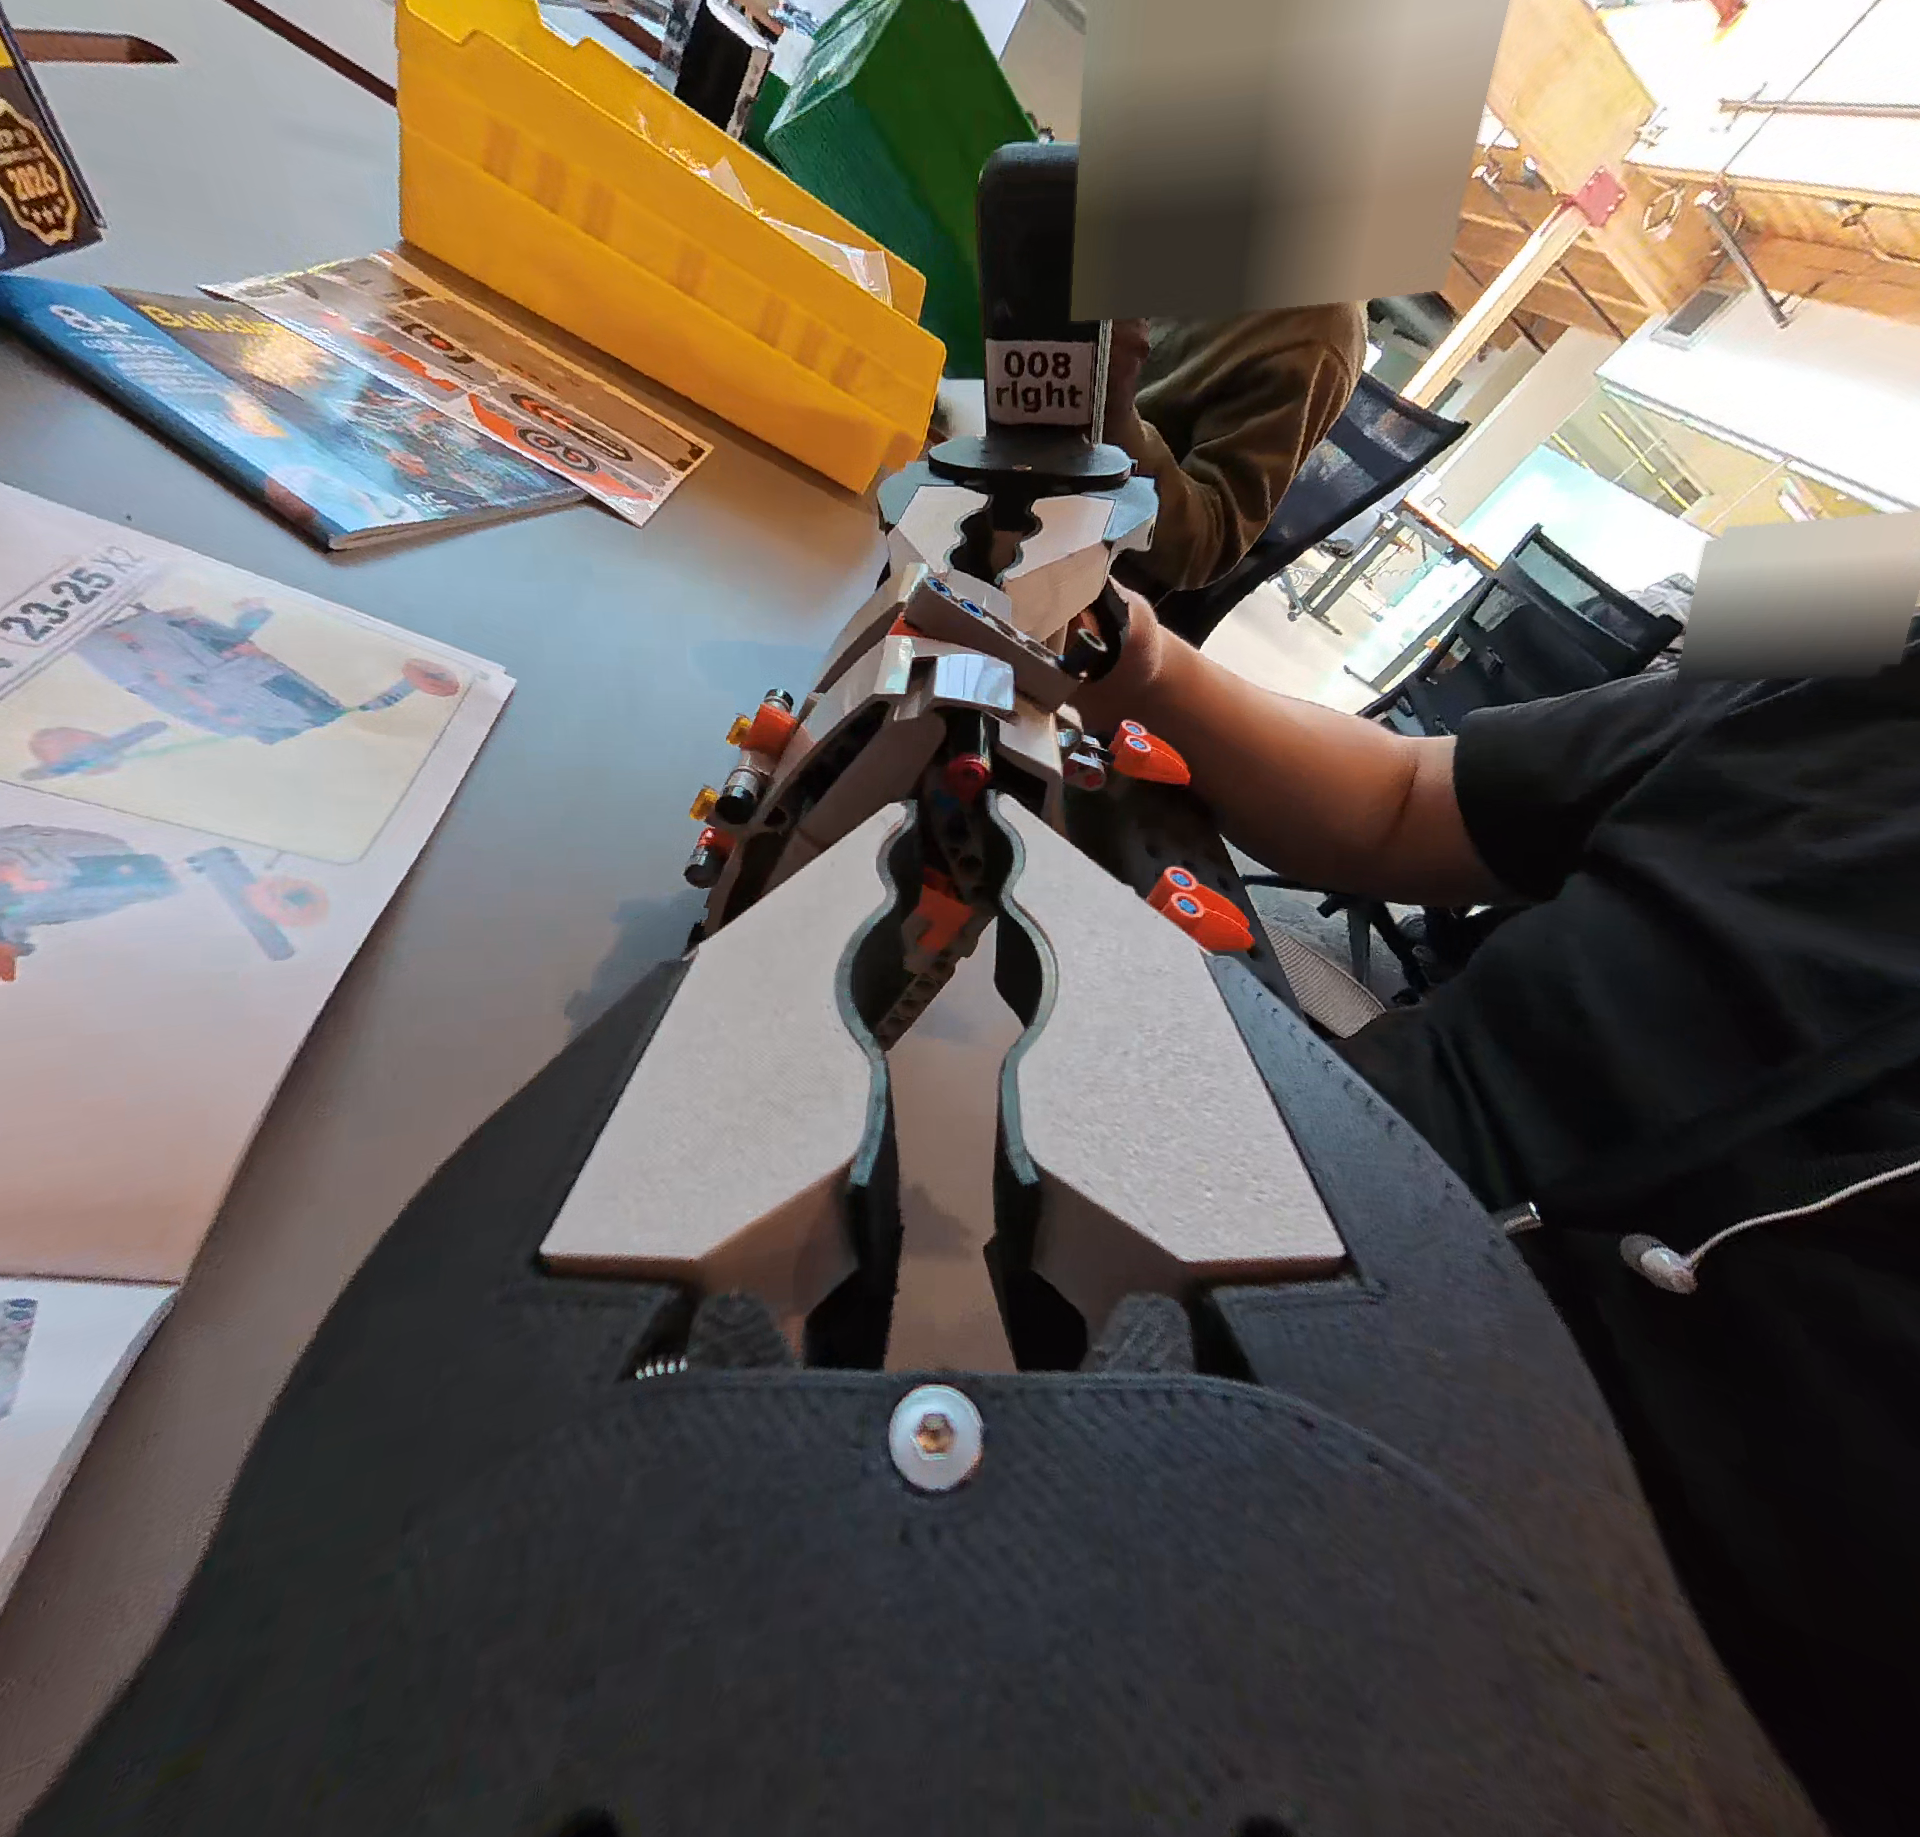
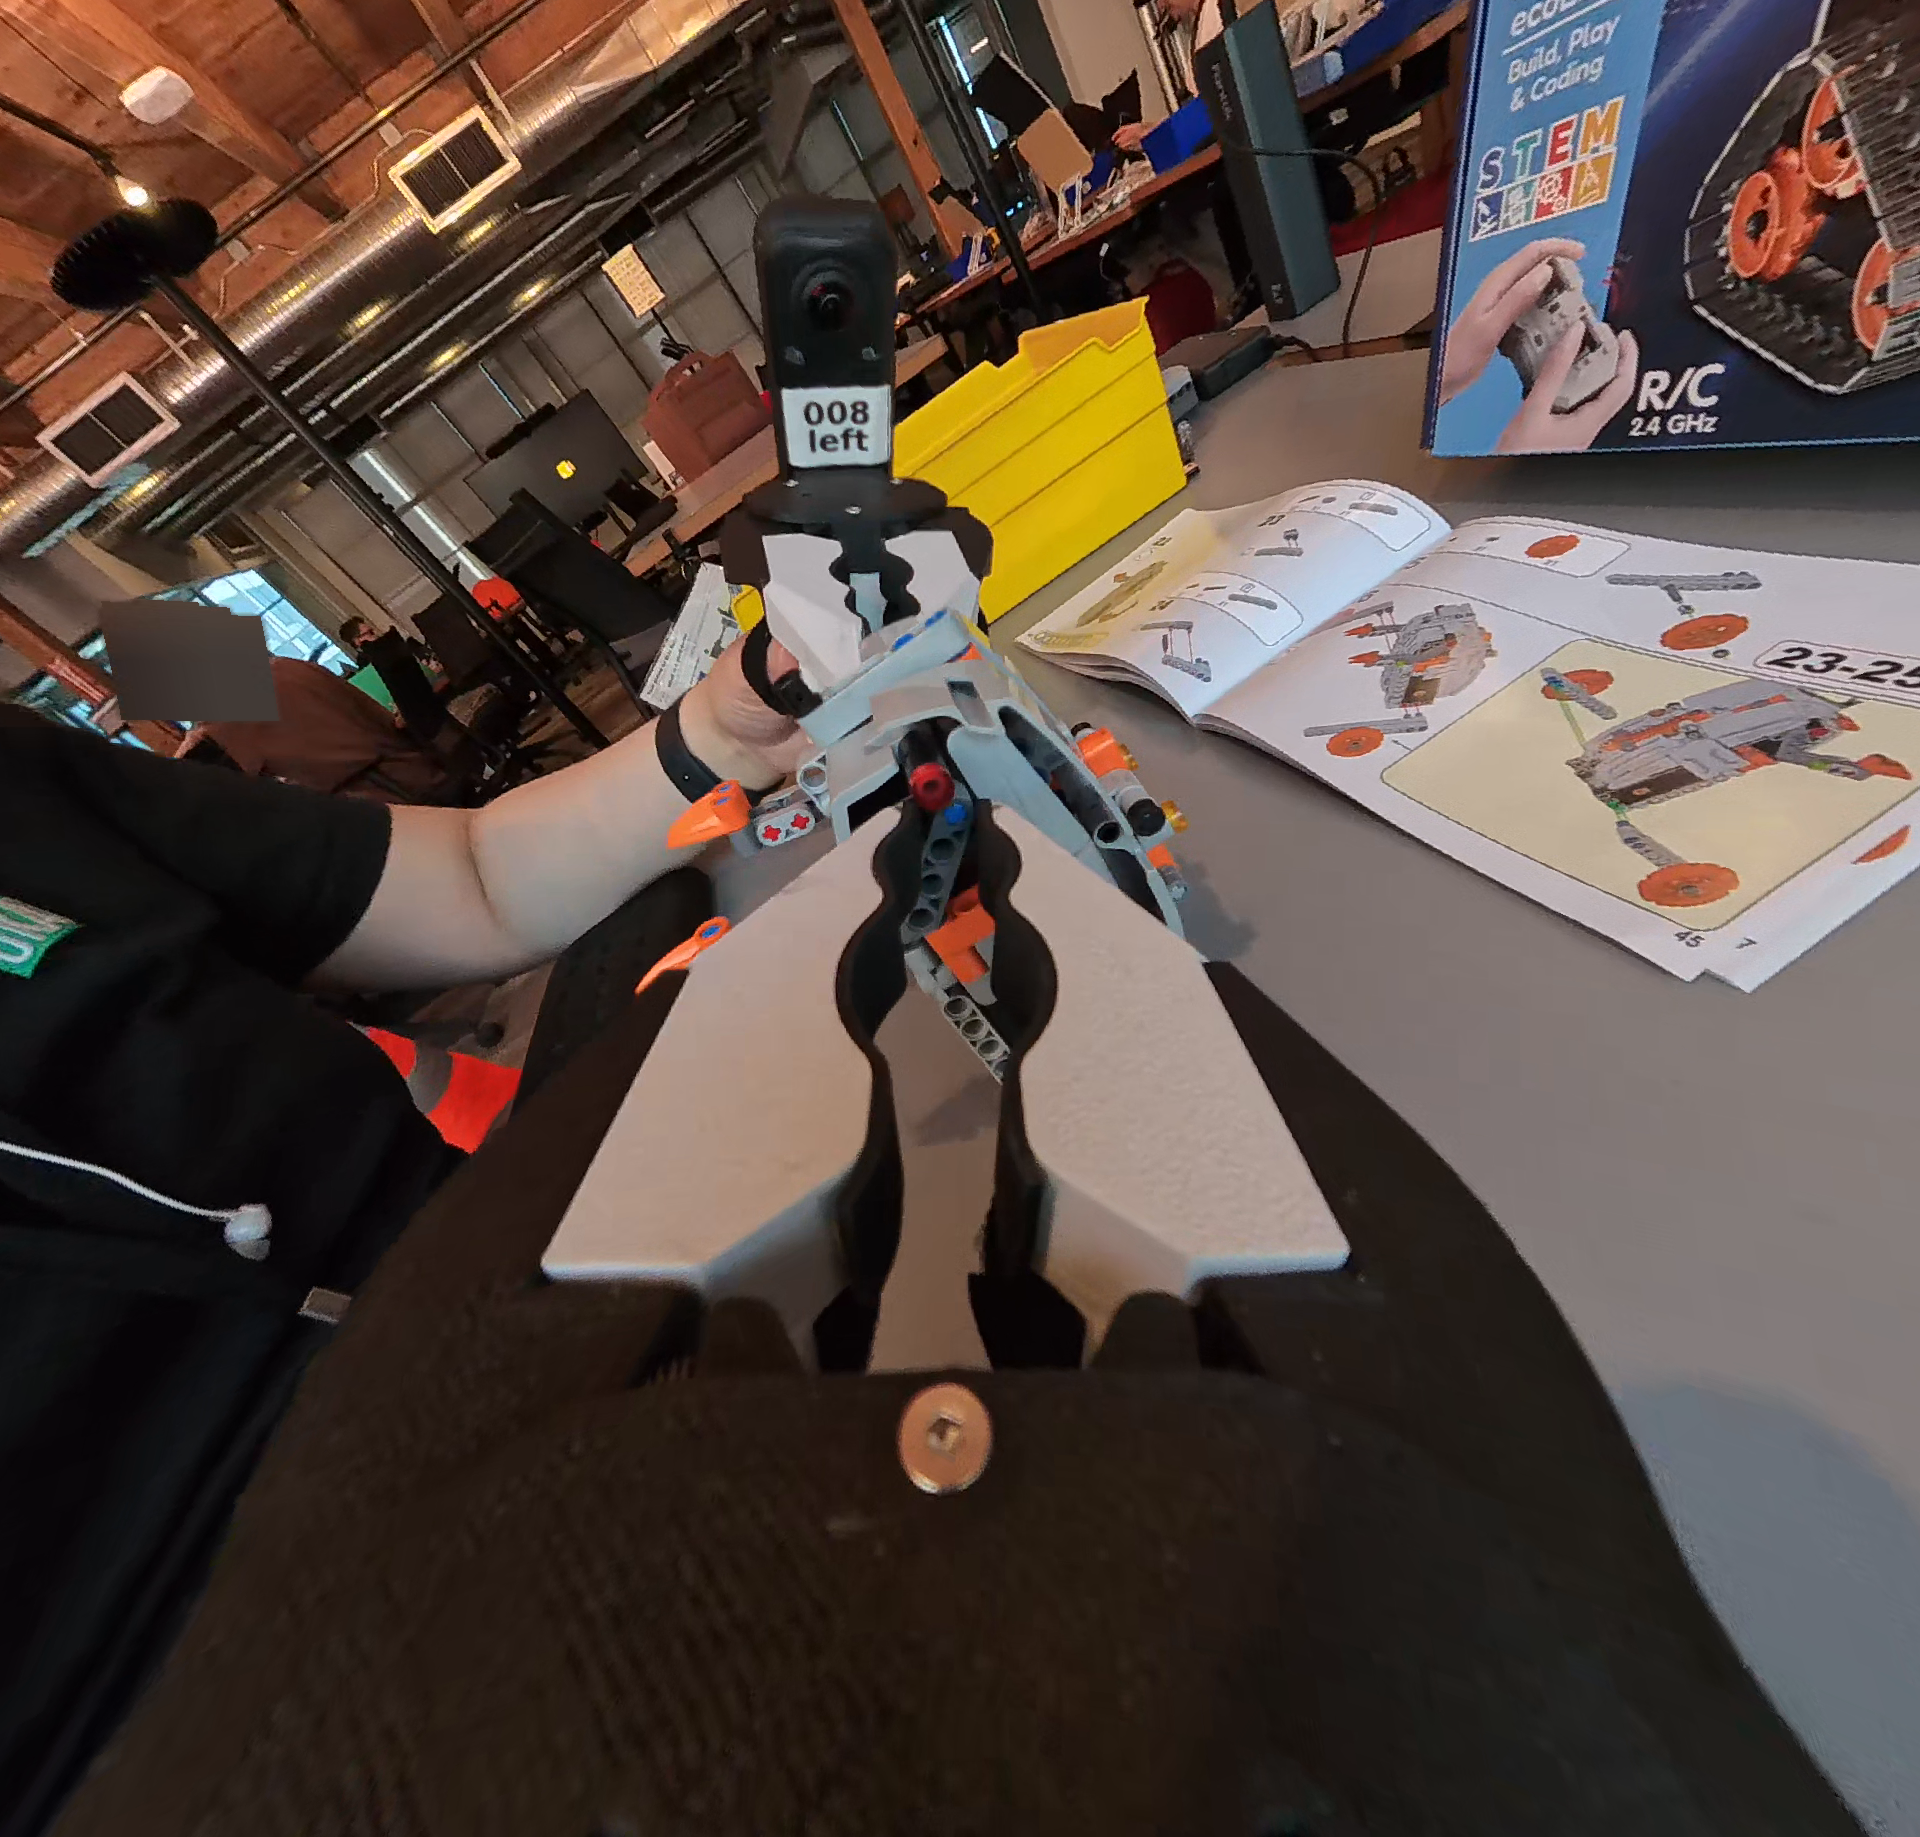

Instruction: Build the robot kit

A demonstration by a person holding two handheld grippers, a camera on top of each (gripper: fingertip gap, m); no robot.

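Observation:
A grey and orange building-brick model (image 1: 935, 686) with black pins and orange claw pieces is held in the air above the grey table (image 1: 582, 644), between both grippers. My left gripper (image 1: 951, 821) is shut on a grey holed beam at the model's near end. My right gripper (image 1: 1003, 556) faces it and is shut on the model's far end. In the right wrist view my right gripper (image 2: 951, 831) grips the model (image 2: 935, 717) at a beam, and my left gripper (image 2: 873, 603) clamps the opposite side. A person's hand and forearm (image 1: 1299, 779) hold the right gripper.
An open instruction booklet (image 1: 208, 800) lies on the table to the left, and it also shows in the right wrist view (image 2: 1507, 727). A yellow bin (image 1: 644, 229), a green bin (image 1: 894, 114), a blue booklet with a sticker sheet (image 1: 312, 416) and a blue kit box (image 2: 1683, 177) stand farther off. There is about 6 cm between the tips of the two grippers.

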